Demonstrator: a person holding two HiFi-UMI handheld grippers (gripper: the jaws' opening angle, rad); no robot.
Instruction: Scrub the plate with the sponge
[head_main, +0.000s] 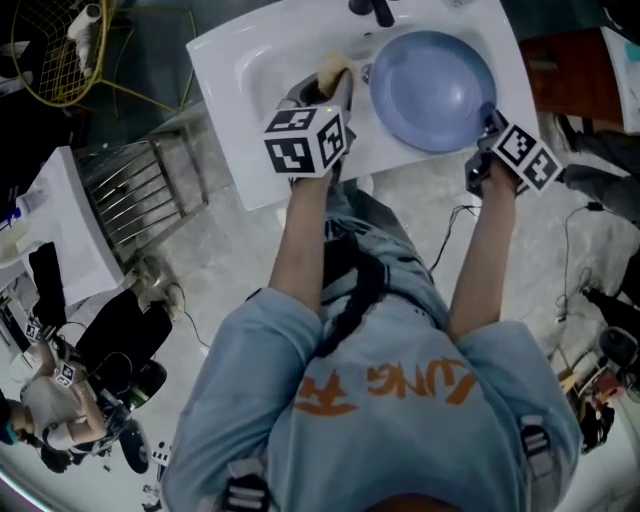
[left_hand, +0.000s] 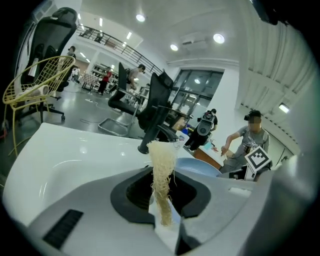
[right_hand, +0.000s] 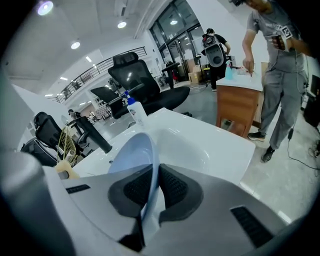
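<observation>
plate (head_main: 432, 90): pale blue, tilted over the bowl of the white sink (head_main: 225, 60), toward its right half. near-right rim pinched in the right gripper (head_main: 489, 124), jaws closed down on the thin edge, plate rising away from them on edge.

sponge (head_main: 332, 70): tan, fibrous, standing up out of the left gripper (head_main: 338, 88), jaws clamped on its lower end. sits just beside the plate's left rim; cannot tell if the two touch.

black faucet (head_main: 372, 10): at the sink's far edge, right behind sponge and plate, closest thing in their way.

around: spray bottle (right_hand: 135, 112) on the sink's back ledge. yellow wire chair (head_main: 50, 60) and a metal slatted rack (head_main: 140, 190) off to the left on the floor. wooden cabinet (right_hand: 240, 107) past the sink's right end, a person in grey (right_hand: 275, 75) standing at it. black office chairs (right_hand: 142, 82) beyond.
</observation>
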